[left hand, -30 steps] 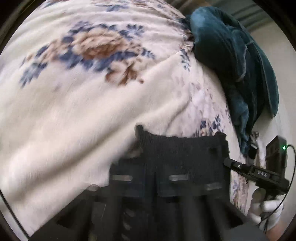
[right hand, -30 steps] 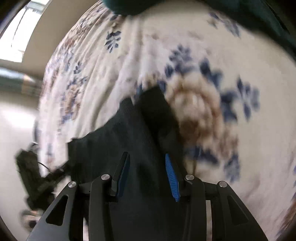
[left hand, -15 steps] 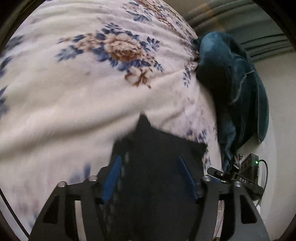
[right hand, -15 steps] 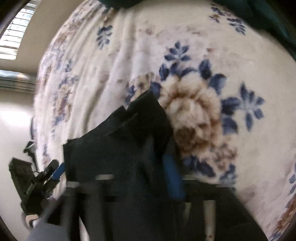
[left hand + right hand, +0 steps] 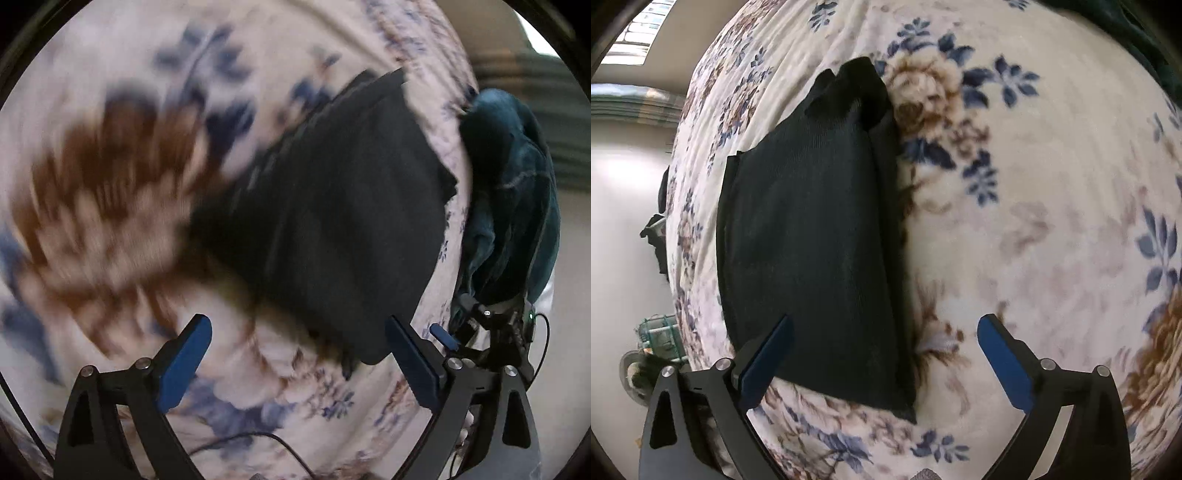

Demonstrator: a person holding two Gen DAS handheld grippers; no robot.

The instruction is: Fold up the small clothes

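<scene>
Floral bedding covers the whole work surface, a cream blanket with blue and brown flowers, and both your tools hang above it, pointing steeply down.

Your left gripper has just been opening; its blue pads stand wide apart with only blanket between them. The near corner of the garment lies just ahead of the right-hand pad, not pinched. Your right gripper has likewise just been opening and is spread just as wide. In its own view the garment's near end reaches in between the fingers, past the left-hand pad, but neither pad presses on it. So you hold nothing in either hand.

That dark garment lies flat on the blanket as a compact, roughly rectangular packet, with layered edges showing along one long side and a small bunched hump at its far end. It sits toward the edge of the bed that drops to the pale floor. A teal cloth is heaped near the bed's edge, apart from the packet; whether it is part of the job you cannot tell from here.

Judging by the layers and the tidy outline, at least one fold on this piece looks done and you have let it go. What may remain is flattening the far hump, perhaps one more fold to halve the packet, then setting it aside. The left view is heavily blurred, so finer detail there is uncertain.
</scene>
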